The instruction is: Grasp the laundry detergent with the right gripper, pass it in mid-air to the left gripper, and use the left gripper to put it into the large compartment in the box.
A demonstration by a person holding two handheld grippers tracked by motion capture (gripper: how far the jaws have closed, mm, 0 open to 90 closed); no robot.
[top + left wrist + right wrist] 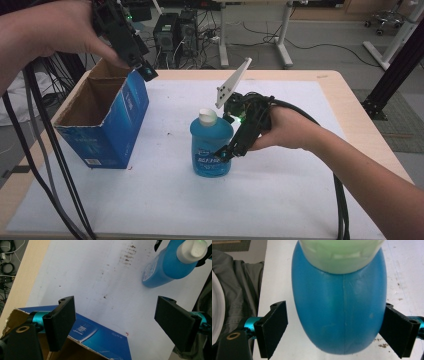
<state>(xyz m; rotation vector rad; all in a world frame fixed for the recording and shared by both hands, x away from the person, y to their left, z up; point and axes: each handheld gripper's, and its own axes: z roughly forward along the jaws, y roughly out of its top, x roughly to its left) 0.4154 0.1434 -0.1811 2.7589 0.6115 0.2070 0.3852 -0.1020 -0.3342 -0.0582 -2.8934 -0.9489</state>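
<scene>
The blue bottle [211,145] with its white cap [207,117] stands upright near the middle of the table [350,125], on the white sheet [280,200]. The right gripper [227,152] straddles it, jaws wide apart; the right jaw looks to touch the bottle's side, the left stands clear. The left gripper [142,70] hangs wide open and empty over the open blue box [117,130] near the table's left edge.

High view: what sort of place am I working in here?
Likely a lab or workshop: desktop computers with tangled cables on the floor, an office chair base, and a white-covered table holding the blue bottle.
</scene>
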